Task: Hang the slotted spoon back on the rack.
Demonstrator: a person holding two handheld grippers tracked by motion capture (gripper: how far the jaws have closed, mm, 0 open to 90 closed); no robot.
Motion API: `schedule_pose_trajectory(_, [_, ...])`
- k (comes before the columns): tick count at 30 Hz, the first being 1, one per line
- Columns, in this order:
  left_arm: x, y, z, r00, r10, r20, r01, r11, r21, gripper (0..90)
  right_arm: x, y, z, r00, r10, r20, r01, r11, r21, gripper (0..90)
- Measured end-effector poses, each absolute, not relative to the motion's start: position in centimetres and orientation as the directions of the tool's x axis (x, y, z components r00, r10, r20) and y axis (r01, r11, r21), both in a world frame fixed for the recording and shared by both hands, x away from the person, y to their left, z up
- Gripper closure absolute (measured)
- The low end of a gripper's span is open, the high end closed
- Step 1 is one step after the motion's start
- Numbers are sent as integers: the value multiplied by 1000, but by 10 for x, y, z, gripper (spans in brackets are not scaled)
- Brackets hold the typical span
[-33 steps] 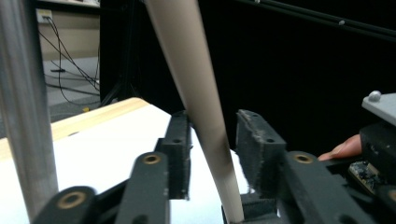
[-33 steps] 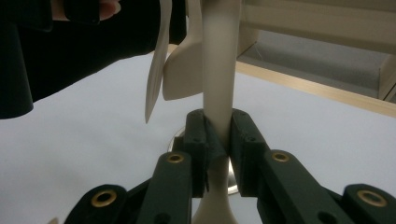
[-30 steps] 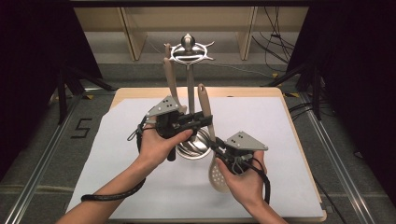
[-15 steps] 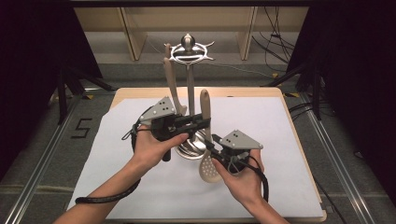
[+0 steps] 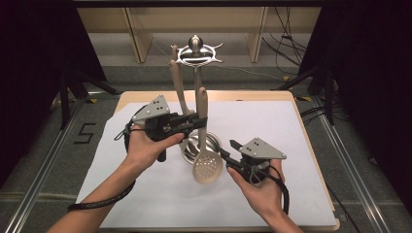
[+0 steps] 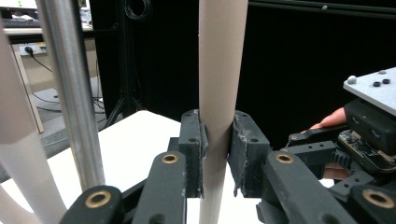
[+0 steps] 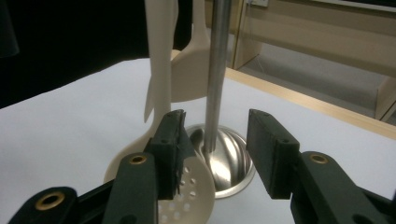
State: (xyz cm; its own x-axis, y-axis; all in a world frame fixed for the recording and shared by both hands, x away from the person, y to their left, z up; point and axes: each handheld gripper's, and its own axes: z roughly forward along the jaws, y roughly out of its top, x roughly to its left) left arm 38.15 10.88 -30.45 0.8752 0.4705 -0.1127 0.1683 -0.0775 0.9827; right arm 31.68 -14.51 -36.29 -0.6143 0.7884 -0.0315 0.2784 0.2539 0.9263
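We hold the skimmer in the left gripper, which is closed on the beige handle about halfway up; in the left gripper view the two pads press flat on the handle from both sides. The skimmer stands nearly upright over the white sheet, with its round perforated head low, in front of the steel base of the utensil stand. We cannot tell if the head touches the sheet.

The right gripper is just beside the head and its jaws have just been opening. In the right gripper view they stand apart, and nothing is pressed between them; the perforated head lies behind the left jaw and the steel pole rises between them farther off.

We judge that the skimmer is light and stiff, probably plastic, so it should not bend or break in a firm grip. The handle is smooth and tapers, so it could slide down or swing around the pads if the grip is loose. The middle of the handle seems the best place to hold it, because the head is broad, thin and awkward. A second beige utensil hangs on the stand, near the handle, and we should avoid knocking it.
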Motion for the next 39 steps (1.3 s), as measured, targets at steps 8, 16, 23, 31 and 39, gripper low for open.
schedule_pose_trajectory(8, [382,111,-301,875,472,-109,160,-71,985,752,321,-161,-373,-572,820,-21,310,240,920,570])
schedule_pose_trajectory(16, [382,113,-298,878,468,-104,156,-74,985,751,326,-175,-391,-522,853,6,379,225,898,565])
schedule_pose_trajectory(23, [381,114,-295,879,466,-99,152,-76,985,751,328,-181,-398,-504,863,33,415,209,885,562])
schedule_pose_trajectory(31, [383,115,-290,883,461,-89,144,-84,986,751,330,-182,-404,-487,873,39,424,197,884,561])
schedule_pose_trajectory(39, [384,116,-286,887,453,-92,144,-81,986,751,333,-184,-405,-512,859,18,407,224,886,560])
